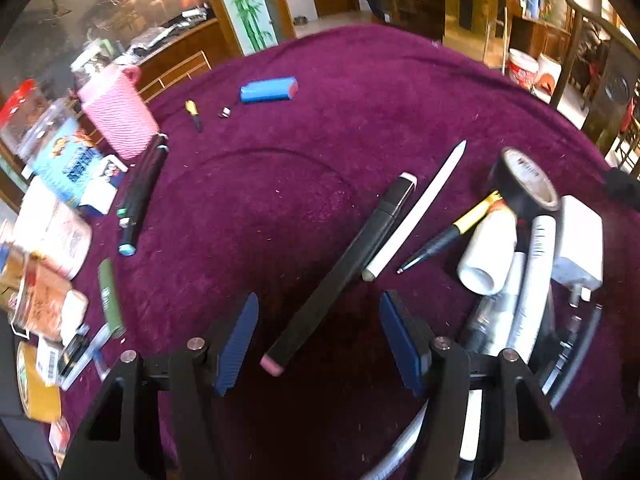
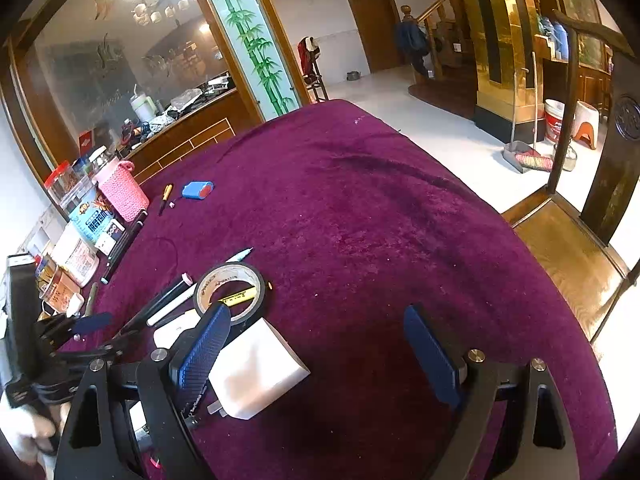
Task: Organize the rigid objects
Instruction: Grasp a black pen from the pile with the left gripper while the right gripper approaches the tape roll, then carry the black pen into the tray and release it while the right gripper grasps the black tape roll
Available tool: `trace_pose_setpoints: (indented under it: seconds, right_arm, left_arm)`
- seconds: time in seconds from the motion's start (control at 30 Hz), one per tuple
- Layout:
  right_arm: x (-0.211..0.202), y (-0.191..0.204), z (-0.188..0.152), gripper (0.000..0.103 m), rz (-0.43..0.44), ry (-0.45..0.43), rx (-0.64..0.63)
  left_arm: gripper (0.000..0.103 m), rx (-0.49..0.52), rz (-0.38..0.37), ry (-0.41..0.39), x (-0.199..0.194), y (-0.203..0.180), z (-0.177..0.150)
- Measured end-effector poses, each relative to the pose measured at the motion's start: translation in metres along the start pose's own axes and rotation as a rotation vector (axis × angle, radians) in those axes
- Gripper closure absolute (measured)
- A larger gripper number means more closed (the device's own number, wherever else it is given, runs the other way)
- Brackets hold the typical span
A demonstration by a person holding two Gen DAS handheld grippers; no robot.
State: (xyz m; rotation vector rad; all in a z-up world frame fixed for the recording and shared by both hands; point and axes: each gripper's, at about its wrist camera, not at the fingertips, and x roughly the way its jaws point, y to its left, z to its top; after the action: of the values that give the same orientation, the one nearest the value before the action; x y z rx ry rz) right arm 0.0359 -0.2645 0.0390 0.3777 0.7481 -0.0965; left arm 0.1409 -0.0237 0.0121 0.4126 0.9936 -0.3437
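The left gripper (image 1: 318, 340) hangs over the plum-coloured plush tablecloth (image 1: 360, 92) with its blue ribbed fingers (image 1: 236, 344) spread wide and nothing between them clamped. A long black marker with pink end caps (image 1: 344, 268) lies slanted in the gap, its near cap between the fingertips but touching neither. Just to its right lie a slim white stylus (image 1: 416, 210) and a black-and-yellow ballpoint pen (image 1: 448, 236). Further right is a heap — a roll of black electrical tape (image 1: 524, 180) leaning on a short white plastic tube (image 1: 488, 252), with a white square charger plug (image 1: 580, 240) beside them.

Far across the cloth sit a blue cylindrical battery pack (image 1: 269, 89) and a small yellow-handled screwdriver (image 1: 193, 114), both near a pink knitted basket (image 1: 118, 116) at the table's left edge.

The right gripper (image 2: 316, 344) is likewise open, its fingers (image 2: 430, 354) well apart and empty. Its left finger sits over the tape roll (image 2: 230, 286) and the white plug (image 2: 256, 368), which lies just beside that finger; whether they touch I cannot tell. The rest of the cloth under this gripper is bare — the basket (image 2: 122, 190) stands well away.
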Motion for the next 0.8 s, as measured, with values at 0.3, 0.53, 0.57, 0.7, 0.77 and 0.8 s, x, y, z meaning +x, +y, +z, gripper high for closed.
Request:
trace_pose_setpoints:
  seconds: [0.3,0.53,0.57,0.7,0.77,0.8]
  right_arm:
    - [0.008,0.003,-0.002,0.012,-0.035,0.025,-0.019]
    - [0.009,0.005,-0.004,0.012,-0.034,0.032,-0.029]
    - [0.008,0.005,-0.004,0.012,-0.037,0.029,-0.034]
    - [0.006,0.003,-0.003,0.012,-0.056,0.005,-0.041]
    - [0.007,0.002,-0.003,0.012,-0.069,0.0,-0.044]
    - [0.008,0.002,-0.003,0.012,-0.076,0.002,-0.046]
  left_arm:
    - [0.088,-0.15,-0.147,0.008,-0.024,0.0,-0.03]
    - [0.07,-0.233,-0.116,0.029,-0.033,0.003,-0.056]
    - [0.062,-0.238,-0.099,0.039,-0.027,0.003,-0.053]
    - [0.071,-0.217,-0.065,0.011,-0.022,-0.005,-0.043]
    - [0.089,-0.236,-0.084,0.004,-0.03,-0.004,-0.046]
    - [0.089,-0.245,-0.093,-0.023,-0.04,-0.003,-0.05]
